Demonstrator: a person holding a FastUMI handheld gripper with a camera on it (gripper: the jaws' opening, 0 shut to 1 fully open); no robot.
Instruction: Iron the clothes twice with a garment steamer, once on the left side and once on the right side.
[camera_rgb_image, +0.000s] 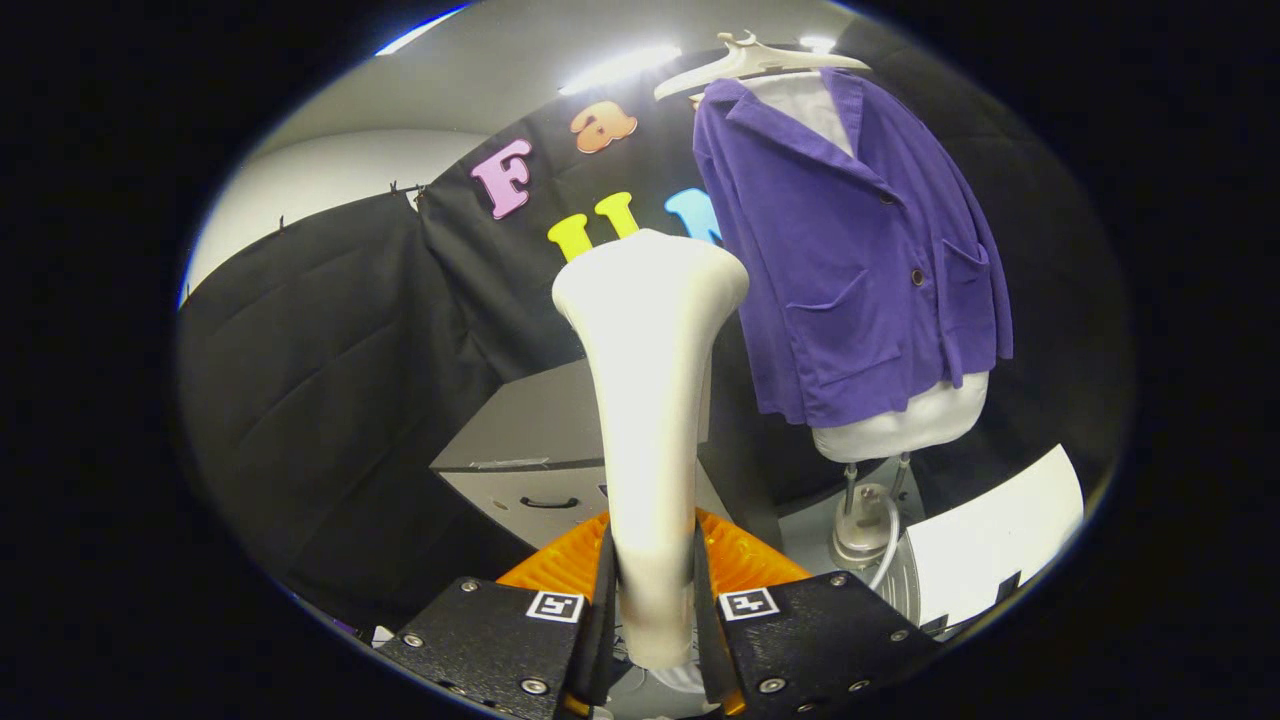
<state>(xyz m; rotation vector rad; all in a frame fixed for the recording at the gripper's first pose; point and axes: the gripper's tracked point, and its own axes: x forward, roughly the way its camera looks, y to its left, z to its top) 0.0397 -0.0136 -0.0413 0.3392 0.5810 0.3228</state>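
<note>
My gripper (652, 590) is shut on the white handle of the garment steamer (648, 400), both fingers pressed against its sides. The steamer stands up from between the fingers, its wide head level with the jacket's chest and apart from it. A purple jacket (850, 250) hangs on a white hanger (750, 60) over a white mannequin torso (900, 425), beyond the fingers and to the right of the steamer head. The jacket is buttoned, with patch pockets on its front.
A grey cabinet (540, 440) with a drawer handle stands behind the steamer. The mannequin's metal stand and base (862, 520) with a pale hose sit below the jacket. A white board (1000, 545) lies right of the base. Black cloth walls close the booth.
</note>
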